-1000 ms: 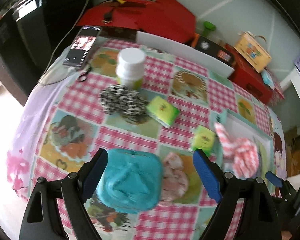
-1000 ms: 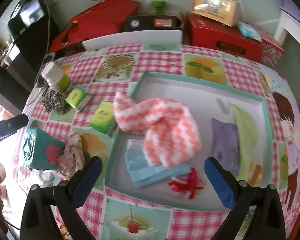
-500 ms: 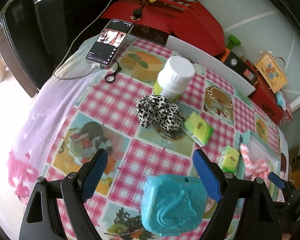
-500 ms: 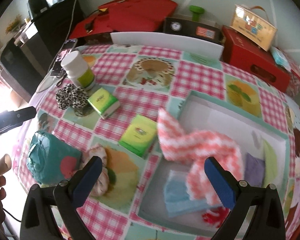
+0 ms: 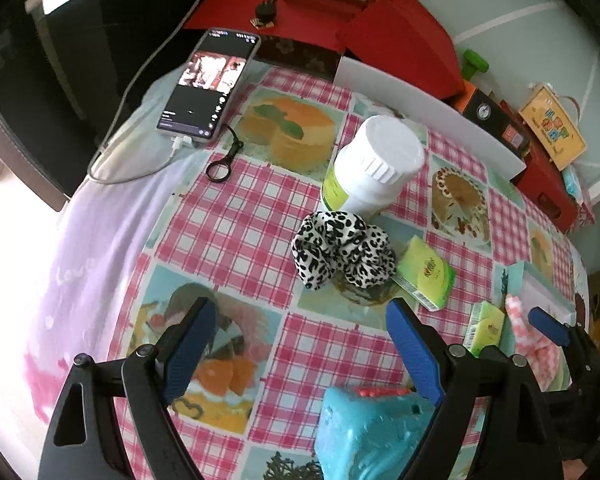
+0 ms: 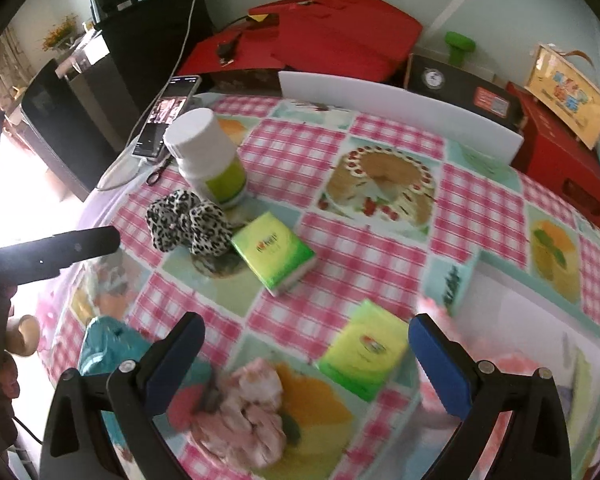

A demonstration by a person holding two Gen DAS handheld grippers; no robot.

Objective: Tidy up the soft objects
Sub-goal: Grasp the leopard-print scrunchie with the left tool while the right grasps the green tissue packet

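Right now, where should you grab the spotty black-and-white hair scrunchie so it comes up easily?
Best to pinch the leopard scrunchie across one puffy bunched lobe, coming straight down from above. It lies flat in a soft heap, so its sides give little to catch. The white bottle crowds its far side and the green tissue pack its right, so the near-left lobe is probably freest. The left tool is open.

The right gripper (image 6: 306,364) hangs over the checked desk (image 6: 384,256) with its jaws wide apart and nothing between them. Below it lie a pink scrunchie (image 6: 248,416) and a green tissue pack (image 6: 362,354). A second pack (image 6: 274,252) lies farther back, just beside a leopard scrunchie (image 6: 186,222) that touches a white bottle (image 6: 206,156). A teal pouch (image 6: 104,346) sits at lower left, a tray (image 6: 540,304) at right.
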